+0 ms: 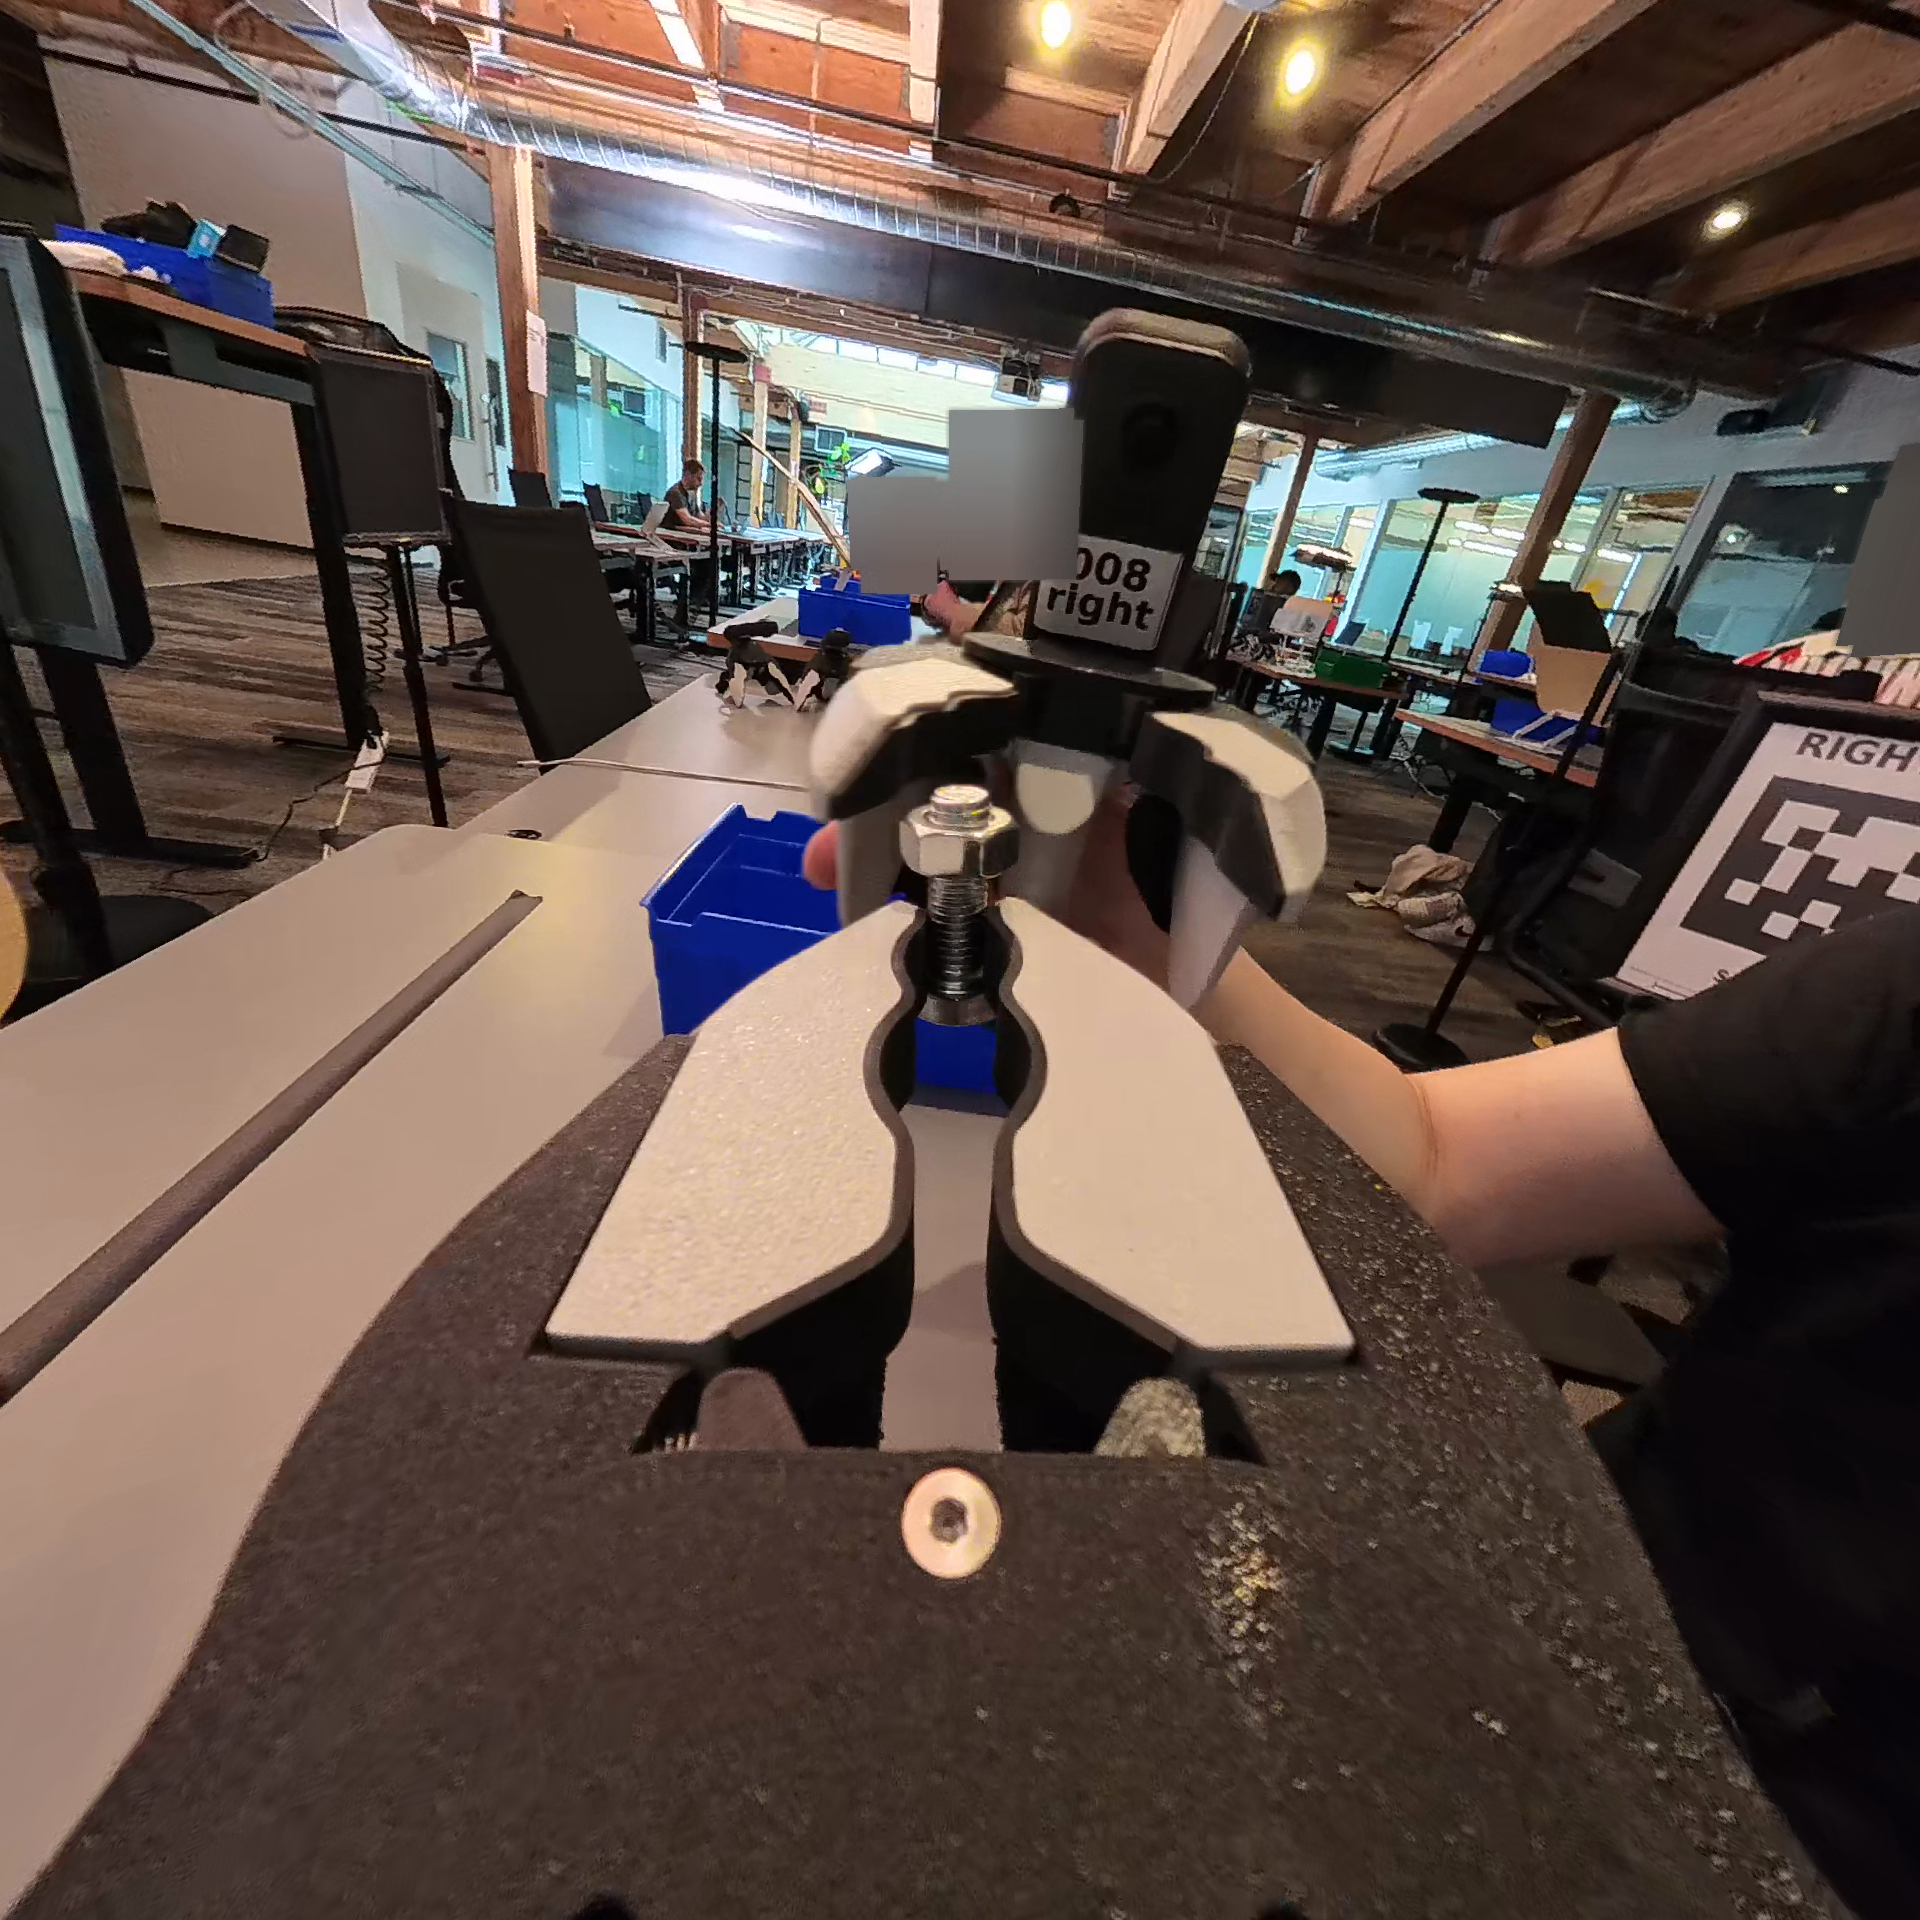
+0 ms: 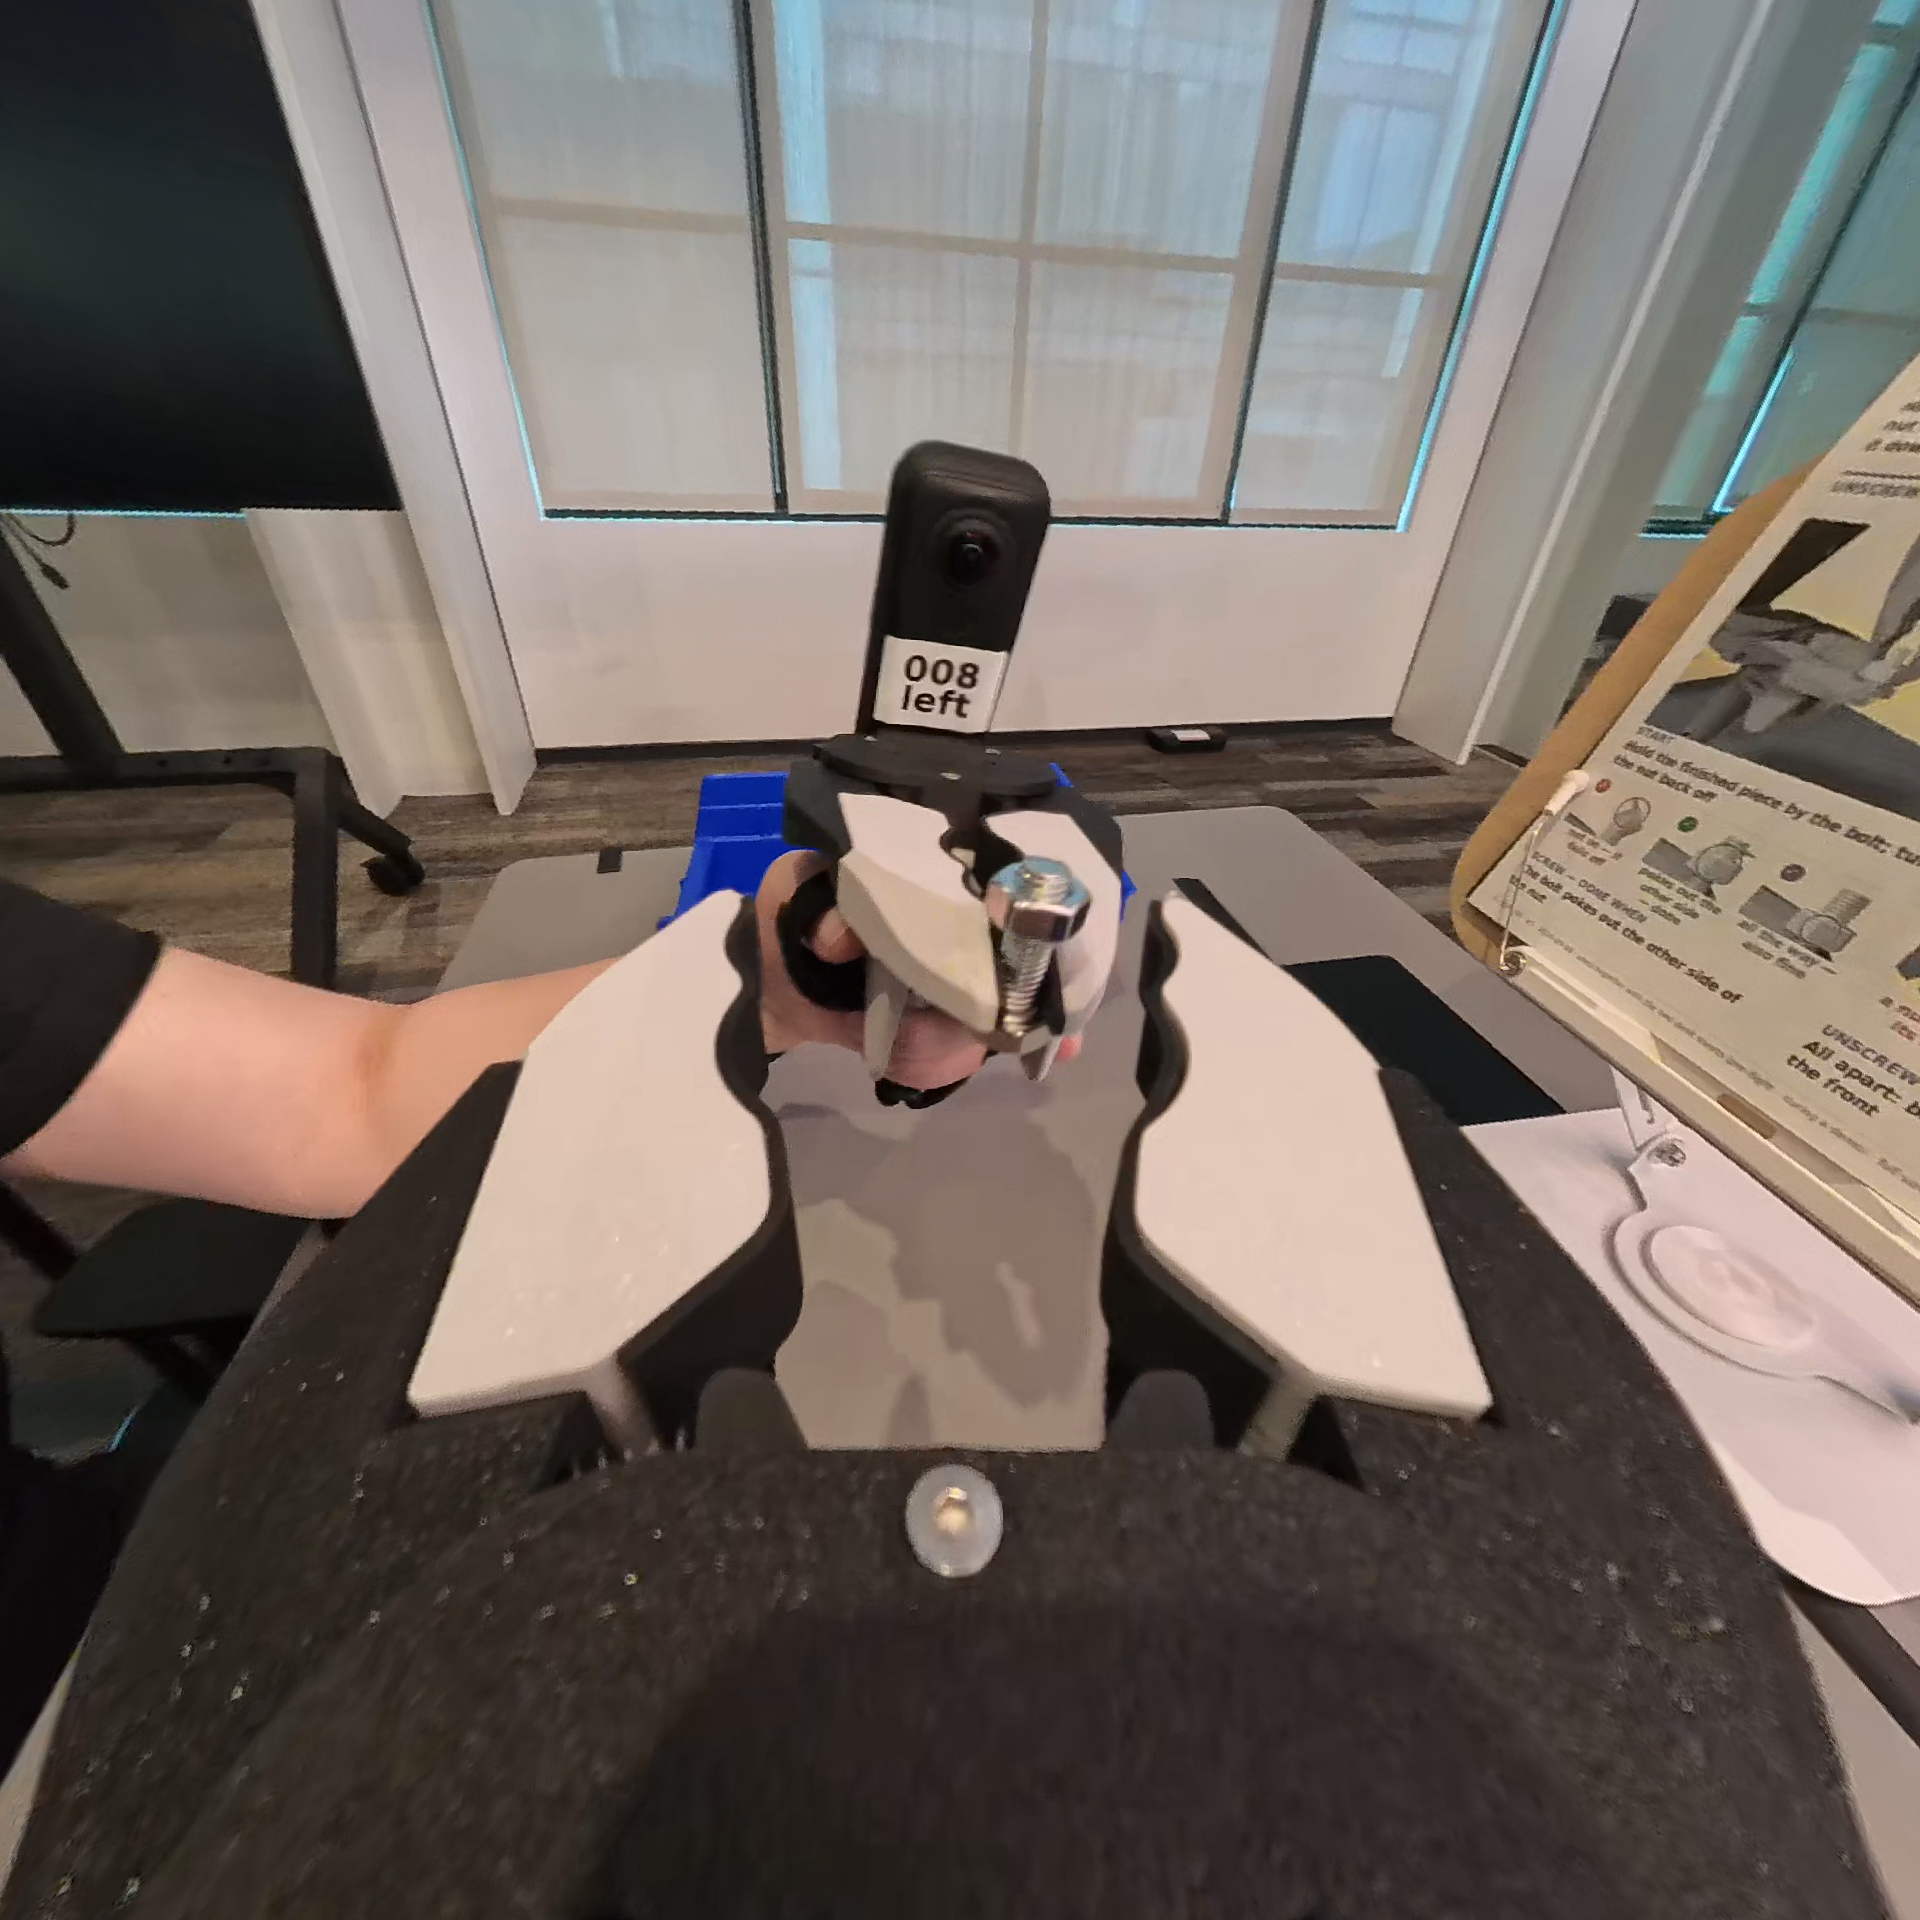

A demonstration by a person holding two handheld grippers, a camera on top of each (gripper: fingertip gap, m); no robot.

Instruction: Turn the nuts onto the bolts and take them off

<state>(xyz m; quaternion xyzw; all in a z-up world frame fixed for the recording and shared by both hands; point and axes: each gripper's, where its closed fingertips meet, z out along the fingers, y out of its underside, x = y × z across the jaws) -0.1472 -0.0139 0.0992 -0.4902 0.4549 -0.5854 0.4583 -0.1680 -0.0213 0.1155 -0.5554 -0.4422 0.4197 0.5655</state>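
Observation:
My left gripper (image 1: 956,925) is shut on a silver bolt (image 1: 954,935), gripping its lower thread just above the head. The bolt stands upright with a silver hex nut (image 1: 958,847) on it near the top end. My right gripper (image 1: 1070,831) faces it from just behind, open and empty, its jaws apart beside the nut. In the right wrist view, my right gripper (image 2: 951,925) is wide open, with the left gripper (image 2: 1023,1023) close ahead of its fingertips, holding the bolt (image 2: 1023,977) and nut (image 2: 1044,920).
A blue bin (image 1: 727,914) sits on the grey table (image 1: 260,1039) behind the grippers; it also shows in the right wrist view (image 2: 738,821). An instruction board (image 2: 1714,883) leans at the right, with a white sheet (image 2: 1662,1299) below it. A marker board (image 1: 1787,831) stands at the right. My two grippers' fingertips are within a few centimetres of each other.

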